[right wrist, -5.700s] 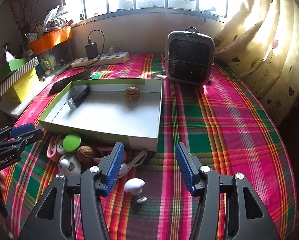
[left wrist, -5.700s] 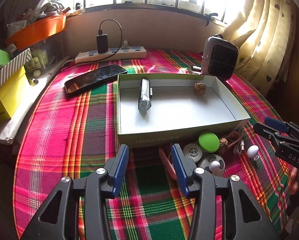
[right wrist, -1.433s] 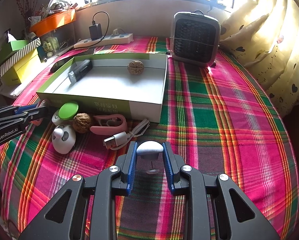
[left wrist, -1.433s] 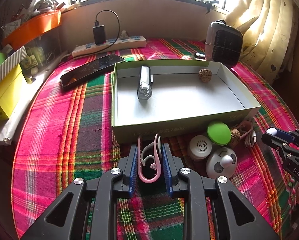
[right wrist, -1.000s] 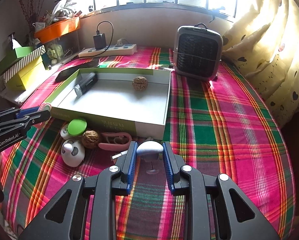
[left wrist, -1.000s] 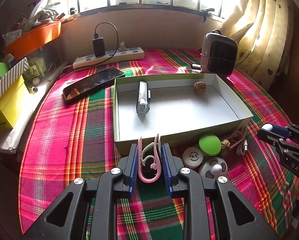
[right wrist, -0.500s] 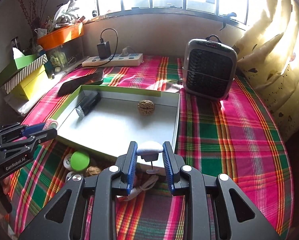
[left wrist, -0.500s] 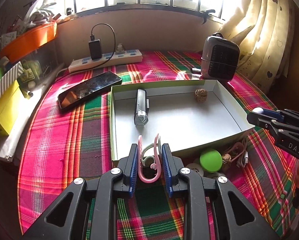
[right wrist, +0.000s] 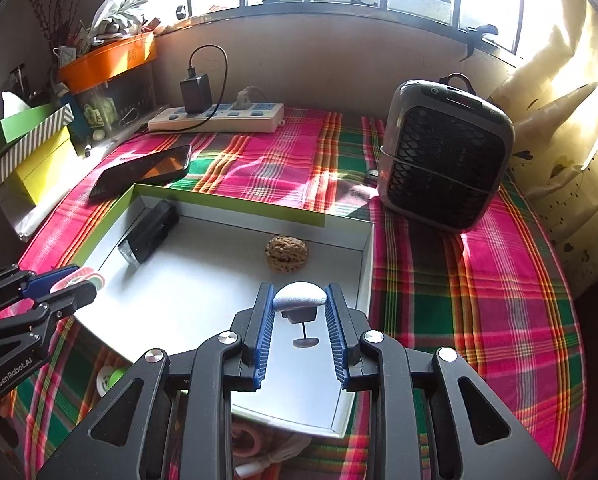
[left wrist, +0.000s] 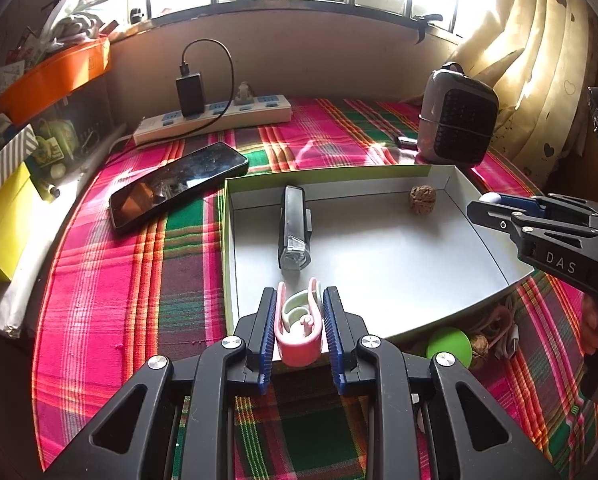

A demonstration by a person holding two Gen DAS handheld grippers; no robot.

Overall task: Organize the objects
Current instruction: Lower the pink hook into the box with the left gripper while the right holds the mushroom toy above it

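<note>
My left fingers (left wrist: pixel 299 314) are clenching a pink clip (left wrist: pixel 299 344) with a pale green inner loop; its lower part is sinking out of sight between the blue pads, right over the near wall of the white tray (left wrist: pixel 383 264). My right fingers (right wrist: pixel 299 314) are grasping a small white mushroom-shaped knob (right wrist: pixel 299 297) by its cap, its thin stem and foot dangling above the tray floor. Inside the tray a black bike light (left wrist: pixel 293 226) and a walnut (left wrist: pixel 422 198) are lying well apart. The tray is hiding most of what is waiting in front of it on the plaid-covered table (left wrist: pixel 111 280): I am seeing only the edge of a green lid (left wrist: pixel 449 346), part of a second walnut (left wrist: pixel 479 344) and a tangle of cable (left wrist: pixel 507 336), all half cut off. From the left camera my right fingers are showing only sideways, at the right edge.
</note>
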